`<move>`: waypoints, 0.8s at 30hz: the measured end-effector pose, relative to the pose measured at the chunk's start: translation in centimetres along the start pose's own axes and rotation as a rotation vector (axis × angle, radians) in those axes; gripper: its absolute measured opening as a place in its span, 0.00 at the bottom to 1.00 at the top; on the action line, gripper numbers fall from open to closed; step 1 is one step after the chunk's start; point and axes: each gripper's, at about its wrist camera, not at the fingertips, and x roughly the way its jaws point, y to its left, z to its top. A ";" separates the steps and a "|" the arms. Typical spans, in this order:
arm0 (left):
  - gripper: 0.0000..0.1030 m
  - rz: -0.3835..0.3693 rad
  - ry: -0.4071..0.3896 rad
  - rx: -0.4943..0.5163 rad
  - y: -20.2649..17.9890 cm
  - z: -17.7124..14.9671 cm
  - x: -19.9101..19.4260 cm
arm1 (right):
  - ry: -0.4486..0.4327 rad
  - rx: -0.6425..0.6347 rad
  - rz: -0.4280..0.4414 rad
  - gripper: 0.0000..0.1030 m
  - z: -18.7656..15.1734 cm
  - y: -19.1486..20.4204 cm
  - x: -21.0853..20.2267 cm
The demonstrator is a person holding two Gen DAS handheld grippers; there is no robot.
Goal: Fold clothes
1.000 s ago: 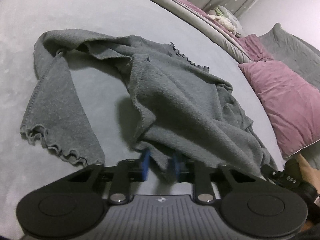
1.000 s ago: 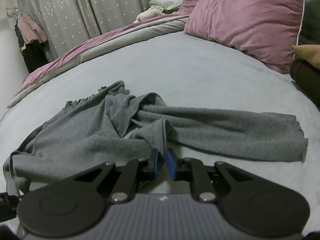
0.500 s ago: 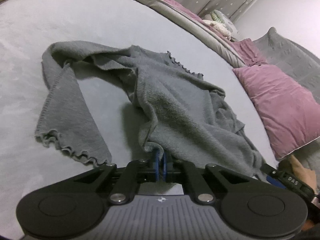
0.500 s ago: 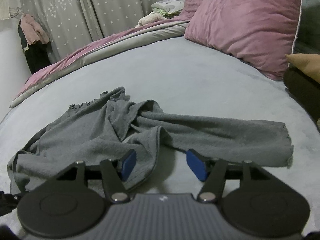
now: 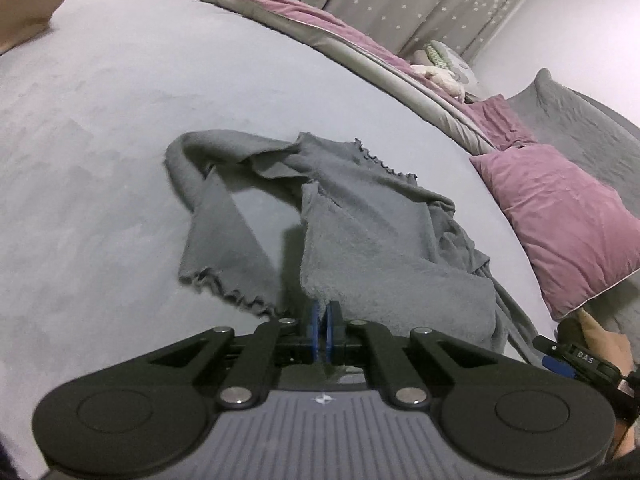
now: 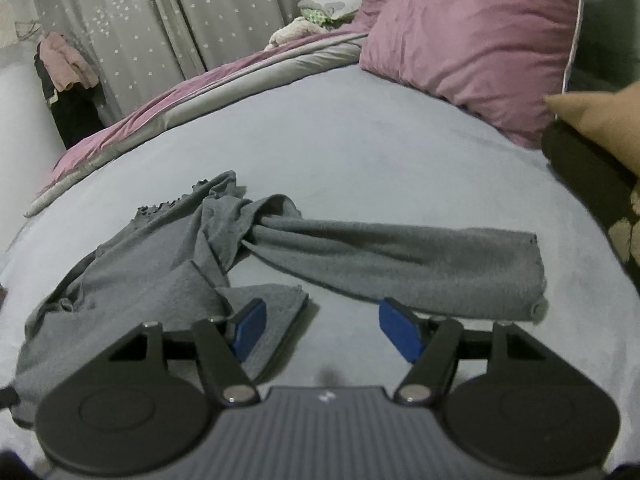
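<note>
We see a pale grey bed (image 5: 120, 128) with a pink pillow (image 6: 472, 40) at its head — across its middle sprawls the grey top (image 5: 380, 232), rumpled, sleeves flung outward. Our left gripper (image 5: 322, 330) is pinched tight on its hem; our right gripper (image 6: 324, 330) is spread wide, holding nothing.
</note>
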 end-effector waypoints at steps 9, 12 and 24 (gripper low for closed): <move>0.02 0.054 0.004 -0.024 2.6 -1.5 0.0 | 0.036 0.009 0.051 0.58 0.0 -0.1 1.9; 0.02 0.055 0.047 -0.050 3.5 -1.8 1.1 | 0.059 -0.007 0.067 0.58 -0.2 0.4 3.2; 0.02 0.105 0.092 -0.010 3.5 -2.4 3.4 | 0.025 -0.244 0.010 0.36 -2.2 4.2 6.6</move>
